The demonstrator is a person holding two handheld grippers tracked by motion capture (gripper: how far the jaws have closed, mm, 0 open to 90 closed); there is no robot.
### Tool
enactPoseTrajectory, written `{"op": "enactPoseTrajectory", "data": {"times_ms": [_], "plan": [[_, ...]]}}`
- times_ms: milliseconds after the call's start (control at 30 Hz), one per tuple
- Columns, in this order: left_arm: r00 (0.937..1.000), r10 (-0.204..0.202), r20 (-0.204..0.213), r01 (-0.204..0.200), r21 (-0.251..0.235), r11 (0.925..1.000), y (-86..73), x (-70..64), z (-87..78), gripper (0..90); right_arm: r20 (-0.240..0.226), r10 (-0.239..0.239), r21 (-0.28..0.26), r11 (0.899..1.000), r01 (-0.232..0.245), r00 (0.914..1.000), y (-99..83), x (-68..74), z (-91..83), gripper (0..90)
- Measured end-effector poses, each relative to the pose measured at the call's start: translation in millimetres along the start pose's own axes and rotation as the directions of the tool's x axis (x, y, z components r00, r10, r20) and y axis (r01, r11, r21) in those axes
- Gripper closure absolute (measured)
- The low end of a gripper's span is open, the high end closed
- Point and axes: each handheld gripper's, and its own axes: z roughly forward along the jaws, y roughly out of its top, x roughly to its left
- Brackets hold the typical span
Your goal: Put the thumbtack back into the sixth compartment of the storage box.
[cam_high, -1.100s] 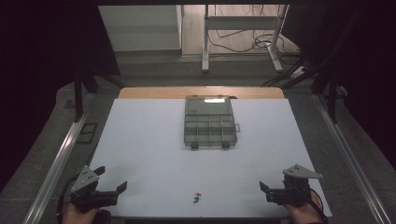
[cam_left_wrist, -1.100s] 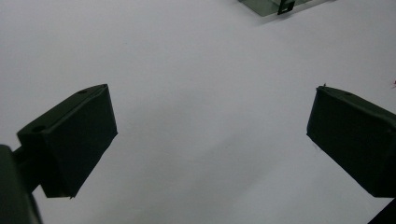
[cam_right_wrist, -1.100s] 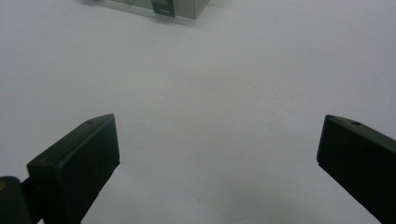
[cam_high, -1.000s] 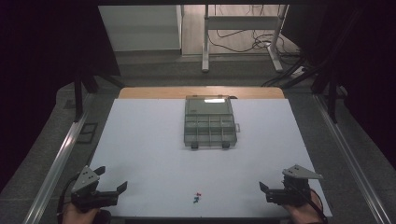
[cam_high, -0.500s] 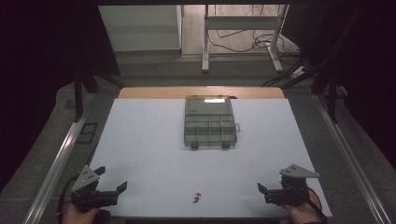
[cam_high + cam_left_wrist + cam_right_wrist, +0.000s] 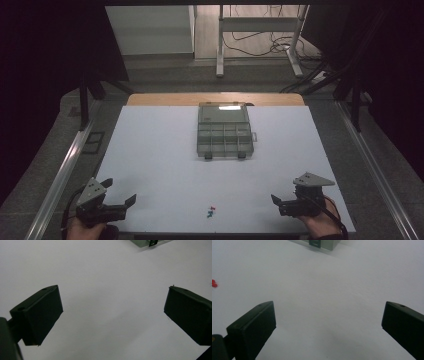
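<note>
In the high view, the left hand-held gripper point(image 6: 120, 199) sits in the lower left of the frame, just above the near edge of the white worktop point(image 6: 160, 165). Its jaws stand wide apart with nothing between them. The left gripper view agrees: the two black jaws rise at the left and right edges with bare white surface between them.

The right hand-held gripper point(image 6: 276, 200) sits in the lower right of the high view, also low over the worktop, its jaws spread wide and holding nothing. In the right gripper view the gap between its jaws shows plain white surface.

A few small pieces point(image 6: 210, 212), red and green, lie on the worktop at the bottom centre of the high view, between the two grippers and apart from both. In the right gripper view a red piece point(image 6: 214, 283) shows at the left edge.

A clear plastic box point(image 6: 224, 135) with small compartments lies at the centre of the high view, well apart from the grippers; its near corner point(image 6: 319, 243) shows at the top of the right gripper view.
</note>
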Motion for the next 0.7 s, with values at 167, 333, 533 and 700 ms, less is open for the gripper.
{"op": "enactPoseTrajectory", "data": {"times_ms": [167, 333, 533, 700], "plan": [[1.0, 0.0, 0.0, 0.0, -0.001, 1.0, -0.1, -0.1, 0.0, 2.2, -0.022, -0.019, 0.006, 1.0, 0.019, 0.9996, 3.4, 2.5, 4.6, 0.0], [1.0, 0.003, 0.0, -0.003, 0.0, 1.0, -0.1, -0.4, 0.0, 2.2, -0.034, -0.039, 0.007, 0.999, 0.04, 0.9987, 8.2, 4.8, 8.4, 0.0], [1.0, 0.008, 0.001, -0.008, 0.003, 1.0, 0.0, -0.7, 0.2, 2.2, -0.071, -0.05, 0.006, 0.999, 0.05, 0.9962, 16.1, 9.2, 14.3, 0.0], [0.9999, 0.01, 0.0, -0.01, 0.004, 0.9999, 0.0, -0.8, 0.2, 2.2, -0.093, -0.053, 0.007, 0.999, 0.054, 0.9942, 21.6, 12.8, 19.5, 0.0]]}}
